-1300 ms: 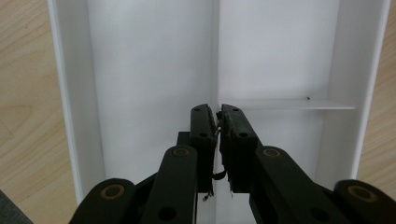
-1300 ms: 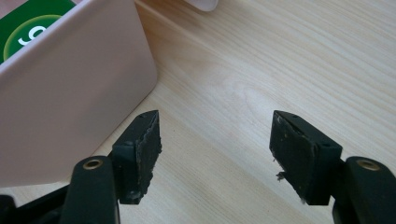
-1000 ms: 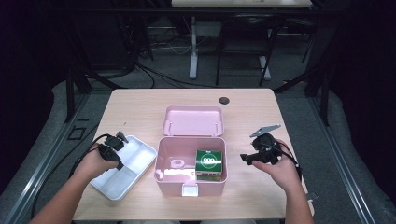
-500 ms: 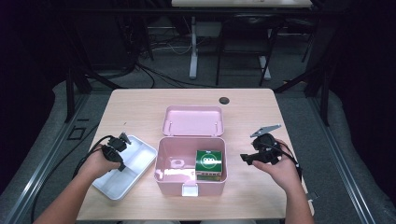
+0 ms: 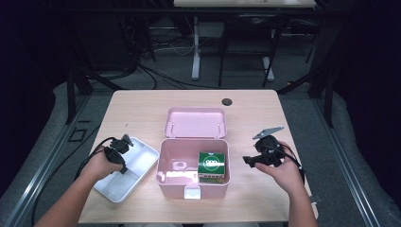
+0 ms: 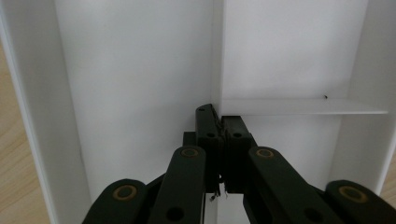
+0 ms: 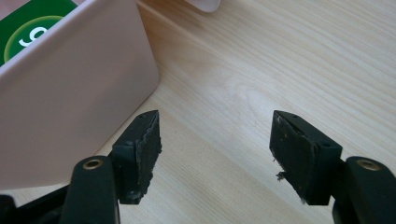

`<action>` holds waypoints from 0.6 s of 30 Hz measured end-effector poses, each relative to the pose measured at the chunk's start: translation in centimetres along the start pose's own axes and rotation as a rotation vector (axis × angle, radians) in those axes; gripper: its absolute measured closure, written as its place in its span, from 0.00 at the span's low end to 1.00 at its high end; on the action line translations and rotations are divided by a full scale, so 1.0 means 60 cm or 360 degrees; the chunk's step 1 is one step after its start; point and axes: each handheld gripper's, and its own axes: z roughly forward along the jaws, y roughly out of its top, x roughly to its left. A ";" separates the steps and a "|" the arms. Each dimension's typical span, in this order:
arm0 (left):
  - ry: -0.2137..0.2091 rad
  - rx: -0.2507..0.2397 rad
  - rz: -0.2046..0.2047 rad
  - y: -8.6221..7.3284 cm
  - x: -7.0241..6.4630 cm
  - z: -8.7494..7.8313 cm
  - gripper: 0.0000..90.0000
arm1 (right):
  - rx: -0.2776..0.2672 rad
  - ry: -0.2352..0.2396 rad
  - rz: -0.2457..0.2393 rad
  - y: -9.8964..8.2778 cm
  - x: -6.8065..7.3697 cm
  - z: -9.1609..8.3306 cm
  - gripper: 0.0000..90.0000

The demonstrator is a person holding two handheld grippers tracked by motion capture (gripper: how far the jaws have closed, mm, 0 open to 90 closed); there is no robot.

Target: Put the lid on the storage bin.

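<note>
At lower left of the high view, the left hand-held gripper (image 5: 124,144) has just closed onto the white divided plastic tray's (image 5: 135,176) partition. Right hand-held gripper (image 5: 248,160) gapes above the light wooden desk (image 5: 142,106); dark cable-strewn floor beyond.

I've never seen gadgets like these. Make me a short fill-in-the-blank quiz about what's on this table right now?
1. The pink box holds a carton whose top is ____.
2. The left gripper is over the divided tray, whose colour is ____.
3. The right gripper has its fingers ____, with nothing between them.
4. The pink lid lies flat on the ____, behind the box.

Missing words: green; white; open; table
</note>
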 end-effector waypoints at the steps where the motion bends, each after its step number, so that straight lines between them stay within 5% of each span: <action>1: 0.0006 -0.0007 0.0005 0.000 0.000 0.000 0.98 | -0.0002 0.0001 0.0000 0.000 0.000 0.001 0.37; 18: 0.0023 -0.0068 0.0008 -0.017 0.004 -0.051 0.99 | 0.0012 0.0004 0.0002 -0.001 -0.001 0.002 0.37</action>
